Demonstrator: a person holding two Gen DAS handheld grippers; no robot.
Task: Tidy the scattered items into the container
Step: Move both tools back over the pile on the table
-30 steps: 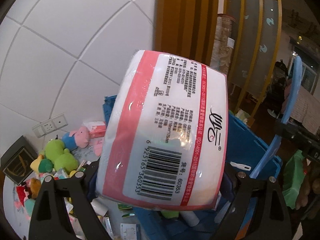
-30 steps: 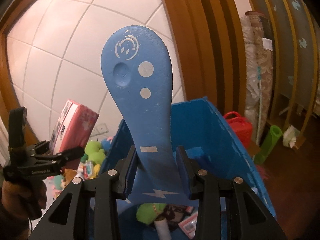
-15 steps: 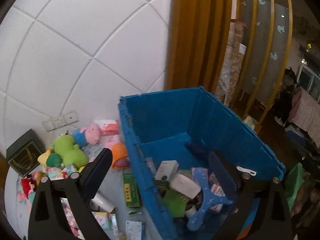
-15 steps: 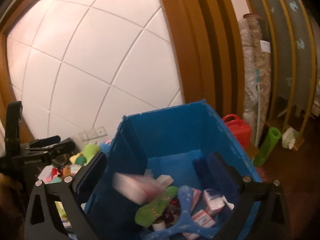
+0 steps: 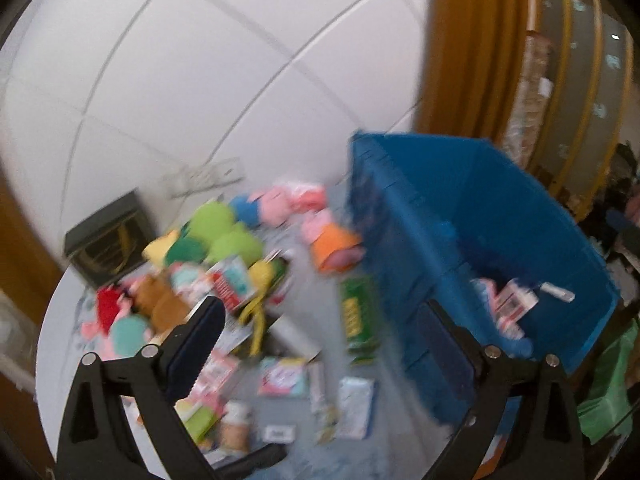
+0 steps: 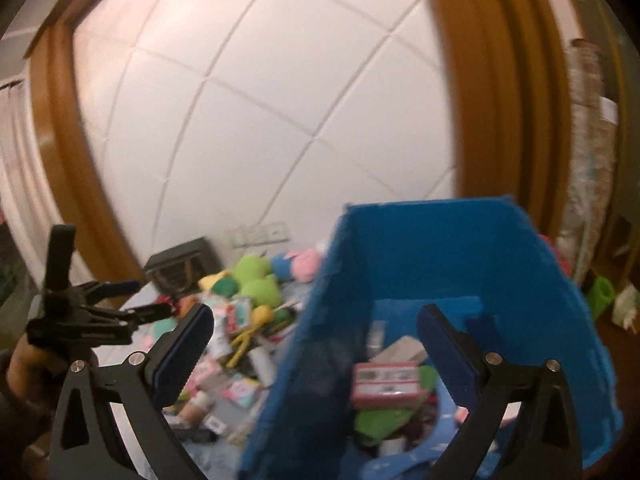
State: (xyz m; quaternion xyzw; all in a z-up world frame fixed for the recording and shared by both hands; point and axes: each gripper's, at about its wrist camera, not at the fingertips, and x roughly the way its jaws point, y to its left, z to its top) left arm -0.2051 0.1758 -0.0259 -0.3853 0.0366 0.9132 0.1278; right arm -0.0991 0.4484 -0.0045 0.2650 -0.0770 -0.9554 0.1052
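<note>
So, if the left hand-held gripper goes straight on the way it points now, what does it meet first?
Probably the loose clutter on the table beside the blue container: the green box lies about midway between the open left hand-held gripper fingers. Blur makes depth uncertain.

Round white table [image 5: 60, 344], blue crate [image 5: 472, 216] at its right, plush toys [image 5: 224, 232], small boxes [image 5: 356, 316] scattered beside it

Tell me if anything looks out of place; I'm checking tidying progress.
Yes. Plush toys, a green box and small packets lie scattered on the table beside the blue crate, not inside it.
</note>
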